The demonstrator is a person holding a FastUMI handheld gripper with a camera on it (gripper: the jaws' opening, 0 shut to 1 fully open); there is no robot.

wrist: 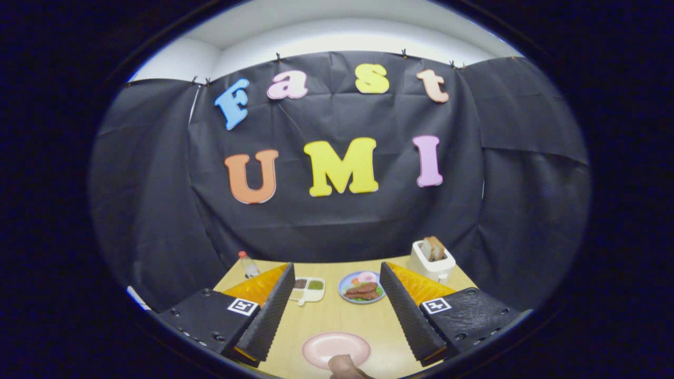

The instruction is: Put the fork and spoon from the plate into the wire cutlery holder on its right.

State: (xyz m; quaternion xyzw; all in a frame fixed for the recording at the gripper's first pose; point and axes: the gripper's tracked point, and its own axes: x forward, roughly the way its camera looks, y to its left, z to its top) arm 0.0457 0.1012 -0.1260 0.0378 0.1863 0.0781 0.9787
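A pink plate (331,346) lies on the wooden table (337,316), low between my two fingers and close to me. Its visible surface is bare. A person's hand (345,366) reaches onto the plate's near edge. My gripper (337,310) hovers above the table, open wide, with nothing between its fingers (271,313).
Beyond the fingers stand a blue plate of food (362,287), a white divided dish (307,288), a small bottle (248,265) at the far left and a white toaster (432,259) with bread slices at the far right. The black cloth wall closes off the table's back.
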